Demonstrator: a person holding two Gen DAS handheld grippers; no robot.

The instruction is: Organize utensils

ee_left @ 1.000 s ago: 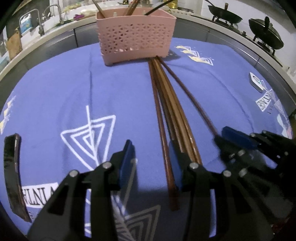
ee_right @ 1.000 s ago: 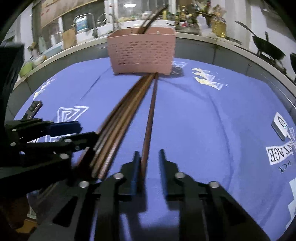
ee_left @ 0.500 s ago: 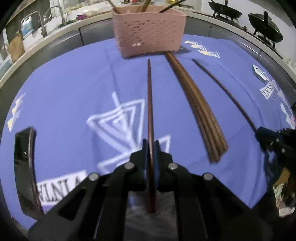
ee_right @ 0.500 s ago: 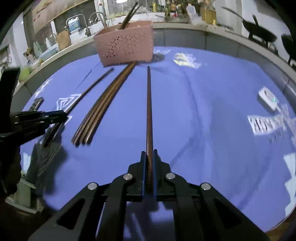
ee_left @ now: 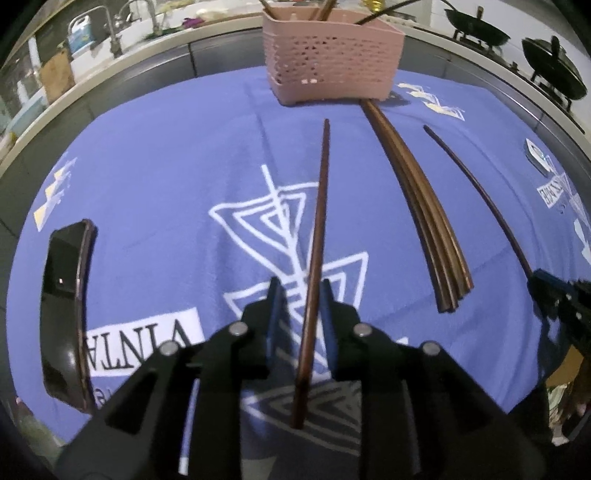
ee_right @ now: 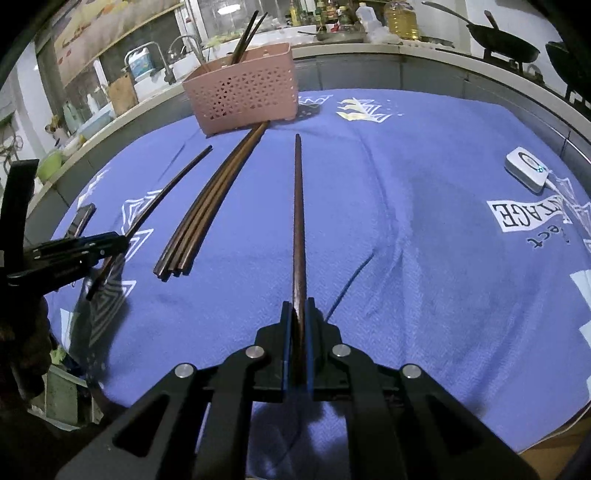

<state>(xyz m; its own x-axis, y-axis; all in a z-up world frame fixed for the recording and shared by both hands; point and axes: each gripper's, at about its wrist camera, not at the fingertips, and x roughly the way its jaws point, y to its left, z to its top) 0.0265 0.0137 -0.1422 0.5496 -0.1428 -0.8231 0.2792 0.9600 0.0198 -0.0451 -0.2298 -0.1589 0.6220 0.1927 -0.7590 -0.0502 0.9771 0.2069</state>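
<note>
A pink perforated basket (ee_left: 332, 62) (ee_right: 243, 92) with several chopsticks standing in it sits at the far side of the blue cloth (ee_right: 406, 221). A bundle of brown chopsticks (ee_left: 421, 206) (ee_right: 210, 206) lies in front of it. My left gripper (ee_left: 301, 291) (ee_right: 118, 240) has its jaws opening. A brown chopstick (ee_left: 321, 192) (ee_right: 166, 192) lies between them, slanted, with a gap on its left side. My right gripper (ee_right: 298, 310) (ee_left: 543, 284) is shut on another dark chopstick (ee_right: 298, 206) (ee_left: 476, 184) that points toward the basket.
A black phone (ee_left: 66, 306) lies on the cloth at the left. A small white device (ee_right: 526, 170) rests near the right edge. A counter with a sink and taps (ee_right: 177, 48) runs behind the table. Woks (ee_left: 476, 33) stand at the back right.
Each gripper drew one chopstick sideways out of the bundle, left one leftward, right one rightward. The left jaws, shut on theirs half a second ago, have since parted.
</note>
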